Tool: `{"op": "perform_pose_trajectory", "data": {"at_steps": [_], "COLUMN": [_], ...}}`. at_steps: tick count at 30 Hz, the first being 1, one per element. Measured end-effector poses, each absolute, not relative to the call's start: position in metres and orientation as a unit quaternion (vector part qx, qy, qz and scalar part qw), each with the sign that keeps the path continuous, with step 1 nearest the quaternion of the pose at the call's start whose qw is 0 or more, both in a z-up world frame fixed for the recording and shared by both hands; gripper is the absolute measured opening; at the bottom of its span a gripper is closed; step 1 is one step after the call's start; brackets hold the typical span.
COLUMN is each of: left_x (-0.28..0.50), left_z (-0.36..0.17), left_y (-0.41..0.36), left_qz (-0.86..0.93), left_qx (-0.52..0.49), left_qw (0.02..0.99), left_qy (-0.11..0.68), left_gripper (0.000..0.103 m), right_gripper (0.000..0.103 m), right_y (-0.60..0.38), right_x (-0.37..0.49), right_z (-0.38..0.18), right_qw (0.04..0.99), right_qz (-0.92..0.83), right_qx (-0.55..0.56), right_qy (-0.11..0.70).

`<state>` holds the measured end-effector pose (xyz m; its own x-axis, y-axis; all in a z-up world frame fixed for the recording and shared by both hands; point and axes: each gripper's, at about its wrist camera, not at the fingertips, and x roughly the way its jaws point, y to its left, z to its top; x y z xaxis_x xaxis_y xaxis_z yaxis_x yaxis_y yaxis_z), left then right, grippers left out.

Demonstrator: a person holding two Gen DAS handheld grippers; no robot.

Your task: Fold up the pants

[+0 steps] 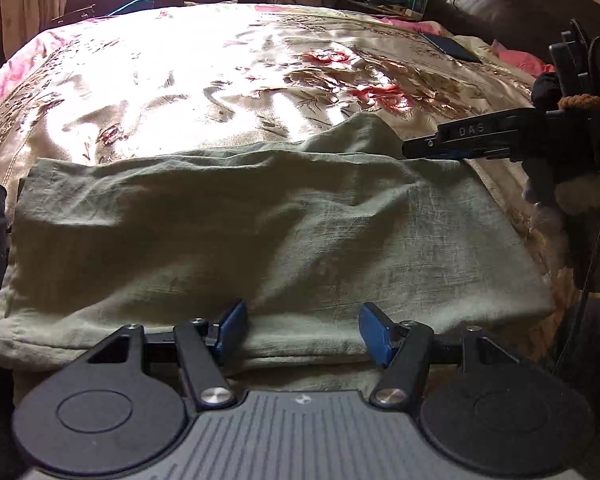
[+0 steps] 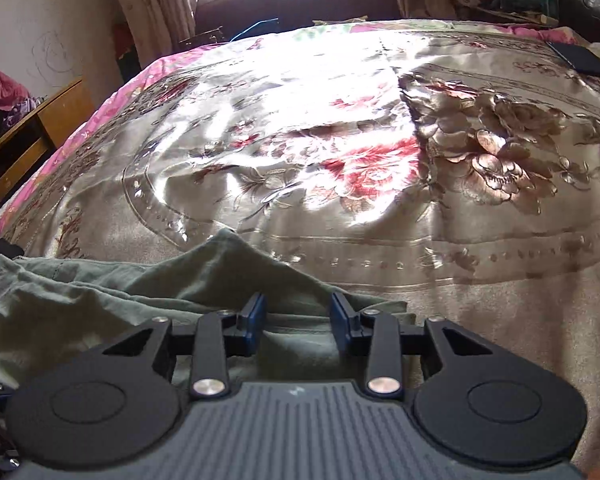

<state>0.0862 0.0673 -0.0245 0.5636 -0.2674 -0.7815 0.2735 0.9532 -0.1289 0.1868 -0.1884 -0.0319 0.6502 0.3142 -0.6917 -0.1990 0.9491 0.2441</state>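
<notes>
From the left wrist camera, green pants (image 1: pixel 260 232) lie folded and rumpled across the near edge of a floral bedspread (image 1: pixel 180 80). The left gripper (image 1: pixel 302 330) hangs over their near hem, jaws wide, nothing between them. The right gripper (image 1: pixel 410 149) reaches in at the pants' far right corner.

From the right wrist camera, the right gripper (image 2: pixel 298 322) sits over the pants (image 2: pixel 140 292), jaws partly apart, pads clear of the cloth. A dark phone (image 2: pixel 584 60) lies well beyond the pants.
</notes>
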Motion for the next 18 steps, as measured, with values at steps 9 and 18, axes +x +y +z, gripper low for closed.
{"op": "perform_pose_trajectory", "data": {"at_steps": [9,18], "left_x": [0.073,0.061], "left_z": [-0.016,-0.022], "left_y": [0.029,-0.005], "left_qz": [-0.169,-0.165], "left_qx": [0.019,0.083], "left_qw": [0.888,0.877], "left_qy": [0.427,0.443], "left_gripper": [0.074,0.076], "right_gripper": [0.046,0.046], "right_y": [-0.257,-0.265], "right_x": [0.125,0.107], "right_z": [-0.028,-0.045], "right_qw": [0.885,0.861], "right_qz": [0.152,0.170], "right_qx": [0.176,0.249], "right_qy": [0.403,0.410]}}
